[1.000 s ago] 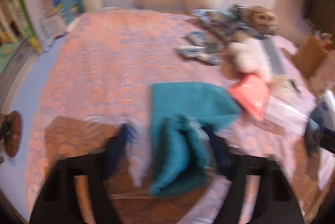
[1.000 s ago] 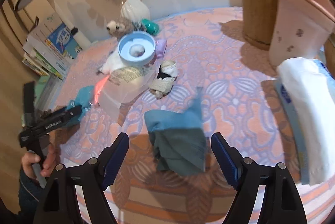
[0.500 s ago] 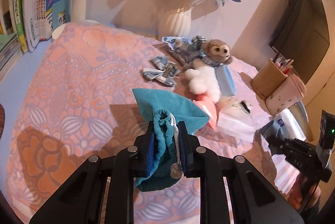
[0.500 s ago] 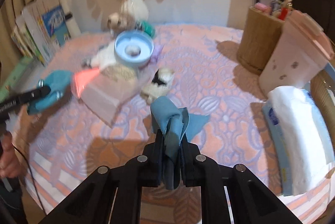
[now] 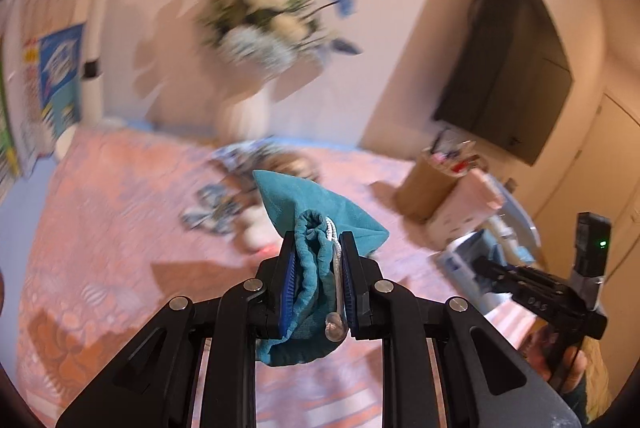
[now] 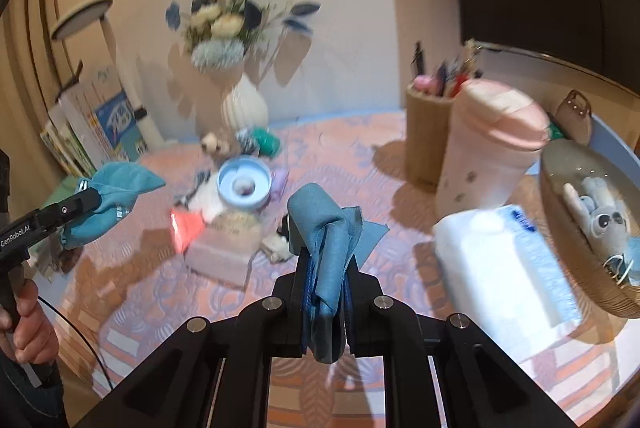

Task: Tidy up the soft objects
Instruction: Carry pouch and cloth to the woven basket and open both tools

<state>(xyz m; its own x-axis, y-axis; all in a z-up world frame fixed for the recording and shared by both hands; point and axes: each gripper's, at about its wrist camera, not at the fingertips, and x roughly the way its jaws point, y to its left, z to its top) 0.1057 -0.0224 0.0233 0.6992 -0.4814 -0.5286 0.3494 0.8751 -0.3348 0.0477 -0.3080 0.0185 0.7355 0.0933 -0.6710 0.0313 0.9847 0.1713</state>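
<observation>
Cloths [image 5: 316, 228] newly clamped and aloft

Both wrist cams are looking fwd & downward along their fingers, close above the patterned tabletop [image 6: 360, 156]. Both are sharing the flower vase [image 5: 244, 116] & each other's gripper.

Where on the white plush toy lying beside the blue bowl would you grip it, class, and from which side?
Grip the white plush toy across its soft body from above, probably from its left: the blue bowl crowds its right, and it lies flat on the tablecloth.
</observation>
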